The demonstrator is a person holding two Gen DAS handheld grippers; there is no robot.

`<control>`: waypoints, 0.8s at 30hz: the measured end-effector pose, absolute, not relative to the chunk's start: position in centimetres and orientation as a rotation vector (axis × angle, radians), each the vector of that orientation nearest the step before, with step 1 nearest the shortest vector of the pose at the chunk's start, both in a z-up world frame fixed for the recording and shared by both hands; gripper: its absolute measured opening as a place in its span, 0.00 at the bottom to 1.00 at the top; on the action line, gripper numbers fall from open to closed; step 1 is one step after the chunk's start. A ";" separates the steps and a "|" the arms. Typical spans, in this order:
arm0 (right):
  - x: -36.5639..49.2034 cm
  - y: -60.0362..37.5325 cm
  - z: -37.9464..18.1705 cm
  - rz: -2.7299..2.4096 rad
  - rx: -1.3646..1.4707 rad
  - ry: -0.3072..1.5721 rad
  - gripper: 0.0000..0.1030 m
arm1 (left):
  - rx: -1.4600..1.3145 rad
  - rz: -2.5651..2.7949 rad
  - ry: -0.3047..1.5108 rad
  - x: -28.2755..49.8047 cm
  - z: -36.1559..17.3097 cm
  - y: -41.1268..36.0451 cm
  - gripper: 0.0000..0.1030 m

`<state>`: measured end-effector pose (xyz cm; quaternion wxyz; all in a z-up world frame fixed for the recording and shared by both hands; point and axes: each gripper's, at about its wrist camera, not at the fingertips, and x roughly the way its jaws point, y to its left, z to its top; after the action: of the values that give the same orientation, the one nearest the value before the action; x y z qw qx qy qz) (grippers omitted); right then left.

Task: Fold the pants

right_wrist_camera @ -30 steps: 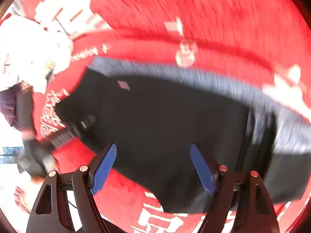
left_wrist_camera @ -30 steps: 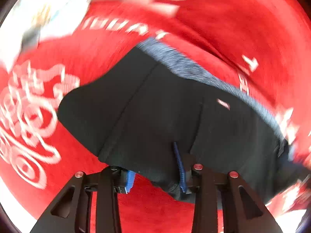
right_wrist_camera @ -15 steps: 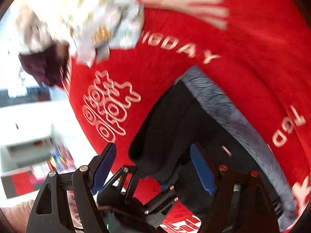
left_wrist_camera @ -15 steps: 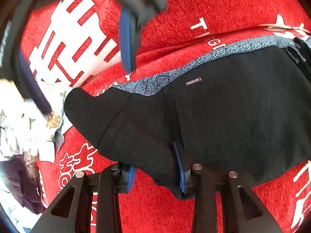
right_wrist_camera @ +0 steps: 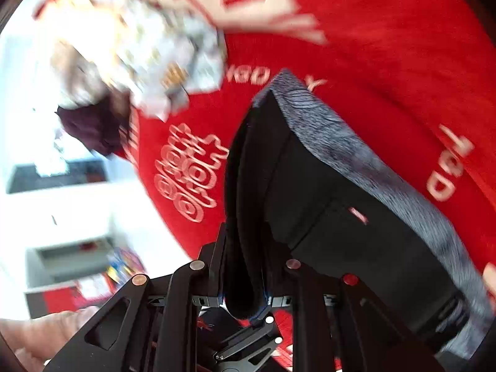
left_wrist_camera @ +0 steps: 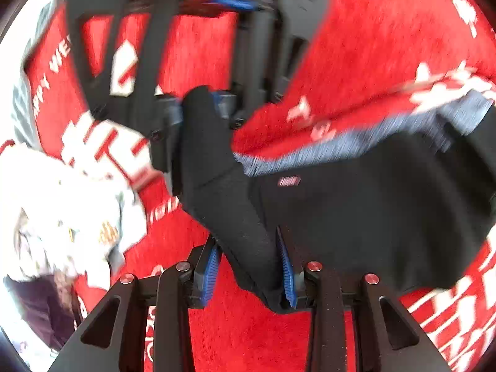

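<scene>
The black pants with a grey patterned waistband lie on a red cloth. My left gripper is shut on a fold of the black fabric at the near edge. My right gripper shows at the top of the left wrist view, shut on the far corner of the same fold. In the right wrist view the pants run from between my right gripper's jaws, which pinch the black fabric. The grey waistband lies along the right.
The red cloth with white lettering covers the surface. A crumpled white patterned garment and a dark maroon one lie at the left. The cloth's left edge drops off beside shelves.
My right gripper has swung over to the pants' corner opposite my left gripper and closed on the fabric. The left gripper keeps its hold; the corner is lifted.
</scene>
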<state>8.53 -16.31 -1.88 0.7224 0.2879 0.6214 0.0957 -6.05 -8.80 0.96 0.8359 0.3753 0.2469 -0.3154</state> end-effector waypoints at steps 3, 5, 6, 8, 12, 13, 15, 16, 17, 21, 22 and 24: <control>3.9 -19.6 1.4 0.212 0.742 1.225 0.19 | 0.778 -0.719 0.469 -8.9 4.0 -10.9 0.35; 0.5 -21.7 3.1 0.205 0.788 1.128 0.20 | 0.774 -0.759 0.436 -11.0 5.5 -12.6 0.35; -2.0 -23.1 4.1 0.195 0.819 1.071 0.20 | 0.772 -0.779 0.425 -12.0 6.0 -13.4 0.35; -6.4 -25.6 5.3 0.164 0.863 0.987 0.20 | 0.771 -0.840 0.402 -14.9 7.1 -15.8 0.35; -14.9 -30.6 6.0 0.070 0.929 0.878 0.20 | 0.805 -0.944 0.381 -20.0 6.4 -20.5 0.35; -16.7 -31.8 5.6 0.046 0.955 0.861 0.20 | 0.820 -0.972 0.384 -21.5 5.8 -21.8 0.35; -20.7 -34.5 4.2 -0.013 1.017 0.833 0.20 | 0.851 -1.022 0.404 -24.0 4.5 -24.0 0.35; -23.0 -35.7 2.8 -0.049 1.043 0.827 0.20 | 0.875 -1.044 0.413 -25.3 3.5 -25.2 0.35; -24.4 -36.6 1.7 -0.074 1.058 0.828 0.20 | 0.901 -1.062 0.417 -26.5 2.7 -26.2 0.35; -29.6 -39.5 -4.0 -0.154 1.164 0.828 0.20 | 1.016 -1.091 0.446 -30.0 -2.2 -28.9 0.35; -30.5 -39.9 -5.2 -0.168 1.188 0.827 0.20 | 1.040 -1.090 0.466 -30.5 -3.3 -29.3 0.35; -31.9 -40.6 -7.3 -0.188 1.235 0.825 0.20 | 1.083 -1.070 0.473 -31.3 -4.8 -29.7 0.35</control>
<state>-31.87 -40.64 -7.26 0.7327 0.5613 0.3753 -0.0855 -31.26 -29.75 -4.80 0.6989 0.4858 0.2121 -0.4801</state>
